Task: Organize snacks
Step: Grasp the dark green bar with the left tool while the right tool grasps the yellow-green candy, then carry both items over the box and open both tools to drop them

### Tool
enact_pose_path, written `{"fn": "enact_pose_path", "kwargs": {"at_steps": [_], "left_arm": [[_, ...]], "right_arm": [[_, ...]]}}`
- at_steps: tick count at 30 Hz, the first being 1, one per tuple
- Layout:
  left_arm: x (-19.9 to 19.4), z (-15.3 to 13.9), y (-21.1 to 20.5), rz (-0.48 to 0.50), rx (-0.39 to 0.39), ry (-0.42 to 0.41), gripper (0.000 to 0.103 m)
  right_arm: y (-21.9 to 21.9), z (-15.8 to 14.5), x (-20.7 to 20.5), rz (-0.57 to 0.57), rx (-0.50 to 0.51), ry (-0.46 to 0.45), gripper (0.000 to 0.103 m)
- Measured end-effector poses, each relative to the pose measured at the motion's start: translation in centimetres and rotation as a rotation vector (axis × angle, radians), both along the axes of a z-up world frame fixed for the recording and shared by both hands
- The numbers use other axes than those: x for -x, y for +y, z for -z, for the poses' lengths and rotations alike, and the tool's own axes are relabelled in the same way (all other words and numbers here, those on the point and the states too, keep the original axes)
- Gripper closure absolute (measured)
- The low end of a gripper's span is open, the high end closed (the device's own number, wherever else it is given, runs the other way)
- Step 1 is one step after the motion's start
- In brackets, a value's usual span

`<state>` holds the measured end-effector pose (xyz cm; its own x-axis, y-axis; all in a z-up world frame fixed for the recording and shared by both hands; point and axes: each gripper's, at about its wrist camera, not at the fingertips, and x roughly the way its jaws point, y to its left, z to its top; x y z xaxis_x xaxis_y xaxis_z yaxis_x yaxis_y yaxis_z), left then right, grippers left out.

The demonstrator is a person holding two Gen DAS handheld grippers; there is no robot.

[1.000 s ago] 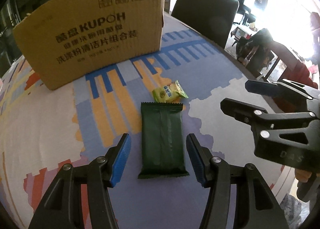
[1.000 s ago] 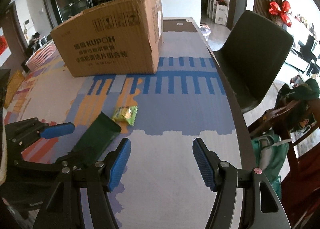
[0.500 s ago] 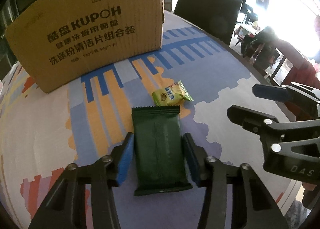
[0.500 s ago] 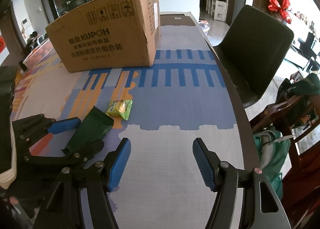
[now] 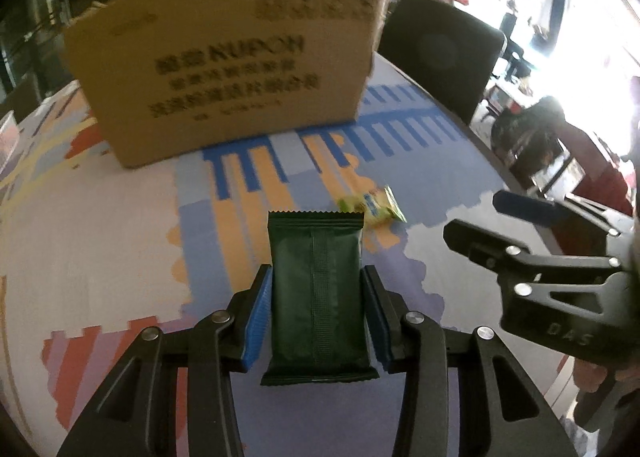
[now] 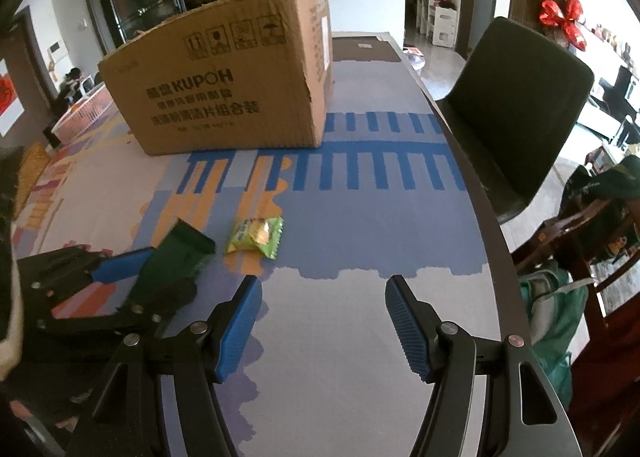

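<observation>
1. The left hand-held gripper (image 5: 317, 321) has its two blue pads pressed on the long sides of a dark green snack pack (image 5: 317, 293). It grips the pack tight.
2. In the right wrist view, the green pack (image 6: 176, 261) sticks out from the left hand-held gripper (image 6: 160, 277) at about 9 o'clock. Its far end is tilted up above the bench (image 6: 360, 225).
3. The right hand-held gripper (image 6: 322, 327) is wide open. Nothing is between its blue pads. It hangs over a bare part of the bench.
4. In the left wrist view, the right hand-held gripper (image 5: 516, 225) shows at 3 o'clock, well apart from the green pack.
5. A small yellow-green snack (image 6: 256, 237) lies flat on the bench. It sits at about 11 o'clock from the right hand-held gripper, just beside the top end of the green pack.
6. In the left wrist view, this small snack (image 5: 372, 209) peeks out at 1 o'clock from the green pack.
7. A big brown cardboard box (image 6: 224, 89) stands on the bench at 12 o'clock, past both snacks.
8. The bench has a cloth with blue, orange and white shapes.
9. A dark chair (image 6: 520, 105) stands at the bench edge at 2 o'clock.
</observation>
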<state>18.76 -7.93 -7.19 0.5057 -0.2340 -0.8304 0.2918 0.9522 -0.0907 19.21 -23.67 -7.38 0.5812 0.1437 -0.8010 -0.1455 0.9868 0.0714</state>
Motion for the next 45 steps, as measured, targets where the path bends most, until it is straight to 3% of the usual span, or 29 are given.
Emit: {"fn": "enact_pose_path", "kwargs": {"at_steps": [10,33,36,43,45], "left_arm": [[0.2,-1.9,2.0,-0.058,0.002,-0.076,0.060],[-1.0,-0.3,5.4,-0.133,0.050,-0.041,0.060],[-1.1,-0.2,5.5,-0.135,0.052,-0.040,0.060],[-1.1,-0.3,5.7,-0.136,0.054,-0.047,0.060],[-1.0,-0.5,5.7,-0.140,0.054,-0.054,0.060]], "right_arm": [[2.0,-0.6,-1.3,-0.043,0.000,-0.006,0.038],[5.8,2.4,-5.1,-0.089,0.046,0.070,0.039],[6.2,2.6,-5.3,-0.096,0.055,0.077,0.044],[6.6,2.5,-4.9,-0.115,0.083,0.063,0.069],[6.6,2.3,-4.8,-0.113,0.074,0.062,0.070]]}}
